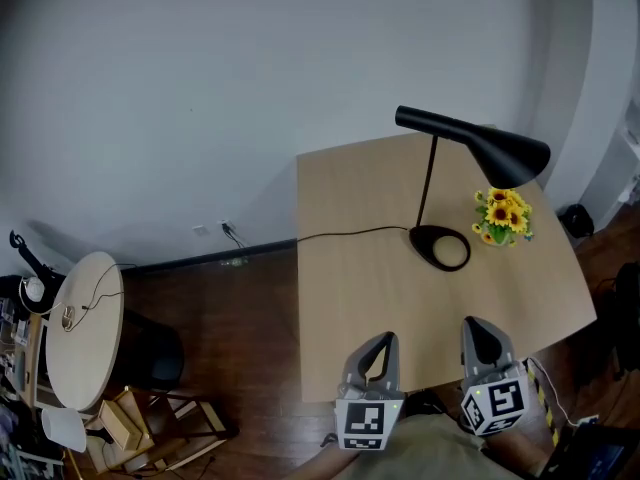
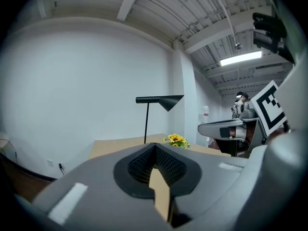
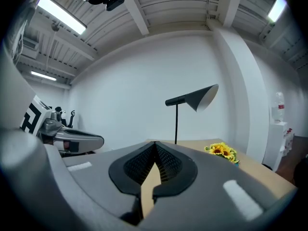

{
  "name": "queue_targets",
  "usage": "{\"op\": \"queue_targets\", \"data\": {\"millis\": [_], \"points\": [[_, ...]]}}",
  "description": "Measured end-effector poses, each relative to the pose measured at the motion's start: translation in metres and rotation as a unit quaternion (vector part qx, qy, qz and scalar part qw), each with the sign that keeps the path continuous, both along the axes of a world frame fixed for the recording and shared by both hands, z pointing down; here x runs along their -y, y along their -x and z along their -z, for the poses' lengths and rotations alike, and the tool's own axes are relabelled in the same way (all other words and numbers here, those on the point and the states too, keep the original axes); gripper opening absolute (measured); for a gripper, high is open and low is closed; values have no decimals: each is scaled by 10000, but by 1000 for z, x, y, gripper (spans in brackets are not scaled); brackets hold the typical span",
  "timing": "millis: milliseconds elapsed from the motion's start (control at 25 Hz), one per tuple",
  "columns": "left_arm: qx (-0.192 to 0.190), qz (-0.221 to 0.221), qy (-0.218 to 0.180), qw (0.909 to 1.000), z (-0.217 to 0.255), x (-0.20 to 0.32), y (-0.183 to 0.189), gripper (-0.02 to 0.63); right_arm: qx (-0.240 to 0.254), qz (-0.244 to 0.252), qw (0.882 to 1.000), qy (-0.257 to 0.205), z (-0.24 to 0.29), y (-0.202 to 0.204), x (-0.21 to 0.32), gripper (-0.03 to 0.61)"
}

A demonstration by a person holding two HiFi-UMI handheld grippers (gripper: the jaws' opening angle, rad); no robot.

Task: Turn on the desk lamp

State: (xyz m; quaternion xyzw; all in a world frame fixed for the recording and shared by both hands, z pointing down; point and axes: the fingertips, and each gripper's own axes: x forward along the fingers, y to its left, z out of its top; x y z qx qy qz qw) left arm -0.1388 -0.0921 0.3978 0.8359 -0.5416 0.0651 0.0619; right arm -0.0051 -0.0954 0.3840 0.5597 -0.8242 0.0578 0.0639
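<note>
A black desk lamp [image 1: 470, 143] stands on the far half of the wooden table [image 1: 350, 298], its round base [image 1: 440, 247] near the right and its cone shade [image 1: 510, 156] pointing right, unlit. The lamp also shows in the left gripper view as lamp [image 2: 159, 100] and in the right gripper view as lamp [image 3: 192, 98]. My left gripper [image 1: 372, 354] and right gripper [image 1: 482, 338] hover side by side at the table's near edge, well short of the lamp. Both are shut with nothing between the jaws.
A small bunch of yellow sunflowers [image 1: 503, 216] sits just right of the lamp base. The lamp's black cord [image 1: 340, 234] runs left off the table toward a wall socket [image 1: 222, 230]. A round side table [image 1: 85, 328] and clutter stand on the floor at left.
</note>
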Motion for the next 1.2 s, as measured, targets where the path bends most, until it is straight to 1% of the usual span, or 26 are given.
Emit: {"op": "queue_targets", "data": {"millis": [160,320,560,760,960,1200], "points": [[41,154,6,9999,2,36,-1,-2,-68,240,9997,21,-1,5,40,0],[87,216,57,9997,-3,74,-12,-2,-105,361,9993,84,-12,-1,79,0],[183,164,126,9996,-13,124,-37,-2,-191,524,9982,214,-36,-8,136,0],[278,101,76,9995,-19,167,-58,-2,-349,695,9964,333,-60,-6,184,0],[426,268,215,9985,-37,203,-60,-2,-482,823,9942,501,-94,-4,225,0],[600,529,487,9956,-61,236,-51,-2,-586,862,9916,766,-128,-1,264,0]]}}
